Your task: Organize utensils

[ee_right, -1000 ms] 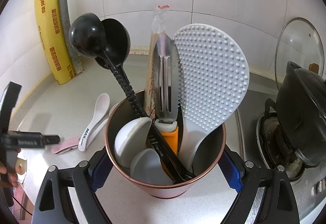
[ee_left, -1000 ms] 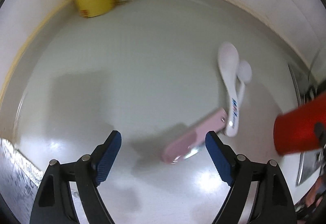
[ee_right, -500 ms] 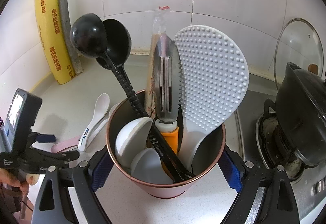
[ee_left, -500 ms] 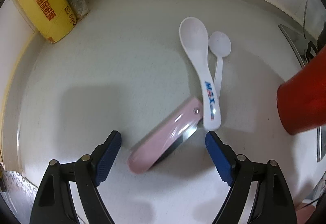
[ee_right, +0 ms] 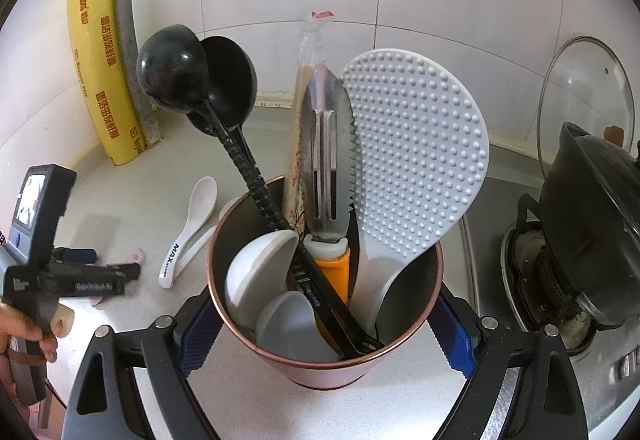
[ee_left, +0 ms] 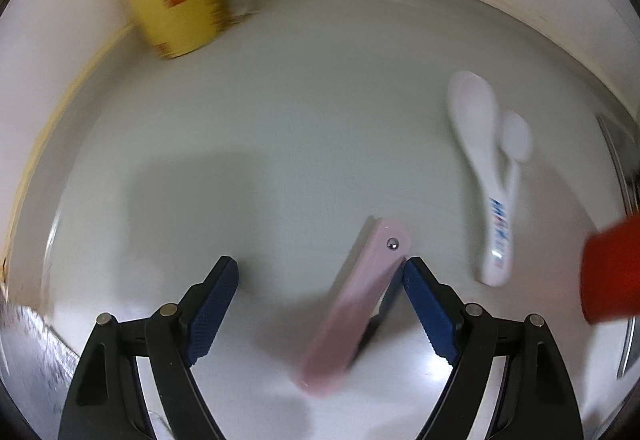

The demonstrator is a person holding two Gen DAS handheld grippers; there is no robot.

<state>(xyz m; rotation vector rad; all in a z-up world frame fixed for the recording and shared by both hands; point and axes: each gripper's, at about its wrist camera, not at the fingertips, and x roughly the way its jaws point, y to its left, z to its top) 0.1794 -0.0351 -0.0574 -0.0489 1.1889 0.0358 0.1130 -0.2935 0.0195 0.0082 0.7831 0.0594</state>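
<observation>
Left gripper (ee_left: 320,280): fingers apart over pink knife (ee_left: 354,304), poised to grab.
Right gripper (ee_right: 320,328): fingers clamped on cup (ee_right: 324,360), steadying it.

On my counter (ee_left: 304,127) I count two white spoons: a larger one (ee_left: 486,167) with printed lettering and a smaller one (ee_left: 516,143) beside it. One pink folding tool (ee_left: 352,308) lies nearby. One utensil cup (ee_right: 324,368) holds two black ladles (ee_right: 172,75), one rice paddle (ee_right: 416,143) and one peeler (ee_right: 326,143). One yellow box (ee_right: 100,63) leans against the wall.
</observation>
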